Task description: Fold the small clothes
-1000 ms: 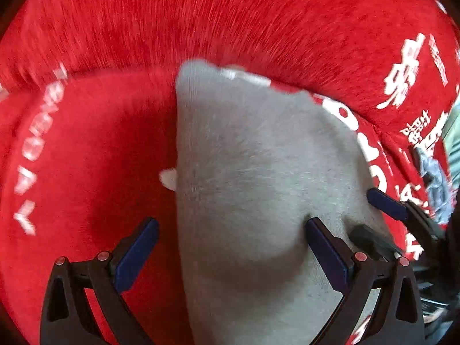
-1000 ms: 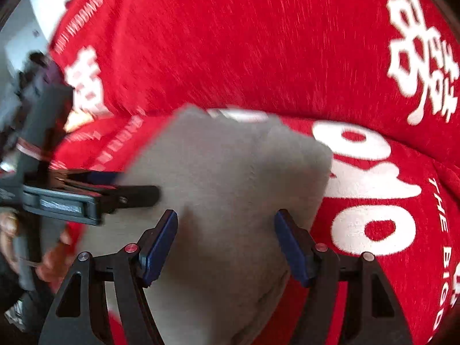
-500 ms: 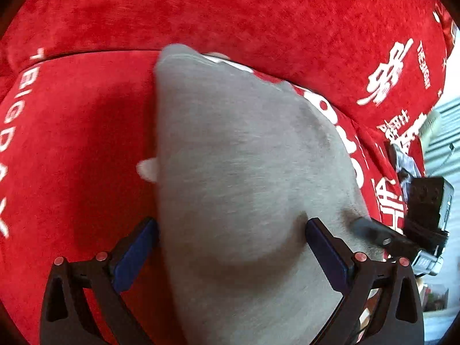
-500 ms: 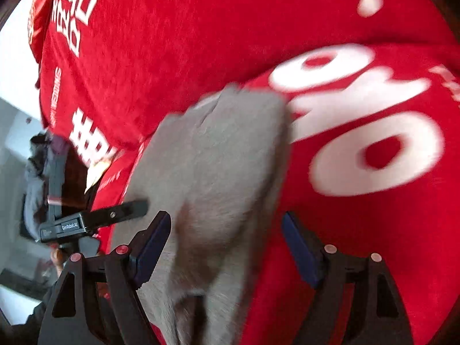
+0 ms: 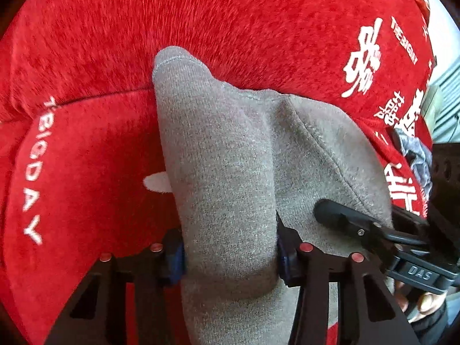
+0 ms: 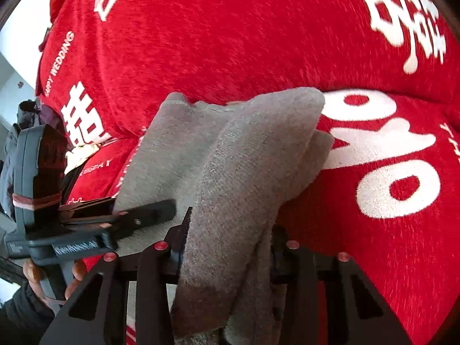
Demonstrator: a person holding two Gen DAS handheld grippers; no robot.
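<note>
The grey garment [image 5: 227,172] was a soft, matt knitted cloth with a fine fuzzy nap and a stitched hem at its upper edge. Under it, the red cover [image 5: 230,23] was plush, velvety fabric with short pile and white flocked lettering. The left gripper [image 5: 230,254] was matt black plastic with small glossy red rivets, as was the right gripper [image 6: 227,247].

Grey knit garment [image 5: 227,178]: bunched into a raised ridge between the left gripper [image 5: 230,254] jaws; a second fold rises between the right gripper [image 6: 227,247] jaws; far edge rumpled.
</note>
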